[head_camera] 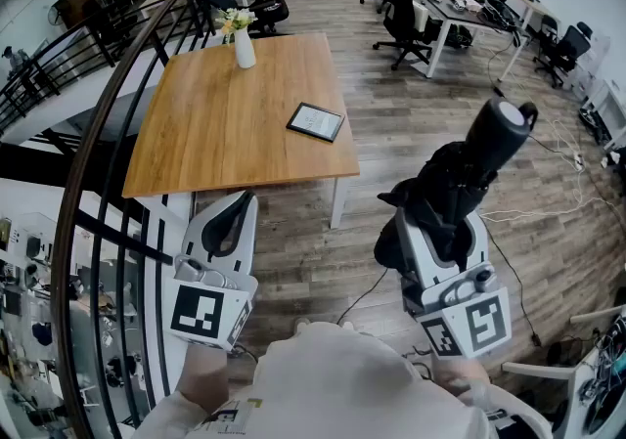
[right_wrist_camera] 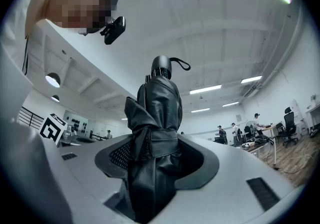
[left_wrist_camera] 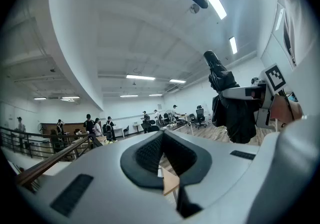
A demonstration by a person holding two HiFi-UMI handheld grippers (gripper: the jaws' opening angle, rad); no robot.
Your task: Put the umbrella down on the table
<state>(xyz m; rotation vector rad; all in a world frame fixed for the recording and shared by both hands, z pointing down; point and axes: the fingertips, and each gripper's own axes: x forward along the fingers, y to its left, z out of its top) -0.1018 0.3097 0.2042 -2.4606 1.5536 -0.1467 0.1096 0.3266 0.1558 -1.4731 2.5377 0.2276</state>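
Umbrella (head_camera: 460, 188) is not yet laid on the wooden bench (head_camera: 220, 129), which is seen well apart ahead; it is carried upright above the floor (head_camera: 411, 114). It is judged light, with soft, slippery cloth around a stiff shaft. Its wrapped middle is clamped by the right tongs (right_wrist_camera: 157, 160), a firm place to hold. The left tongs (left_wrist_camera: 161, 140) are closed on nothing.

Head view: set high above the person, facing steeply down over the wooden table (head_camera: 225, 124) and plank floor (head_camera: 401, 124). Left gripper view: mounted close behind the left gripper (head_camera: 231, 220), facing level. Right gripper view: equally close on the right gripper (head_camera: 445, 227), tilted toward the ceiling (right_wrist_camera: 225, 28). All three show the folded umbrella (head_camera: 460, 183).
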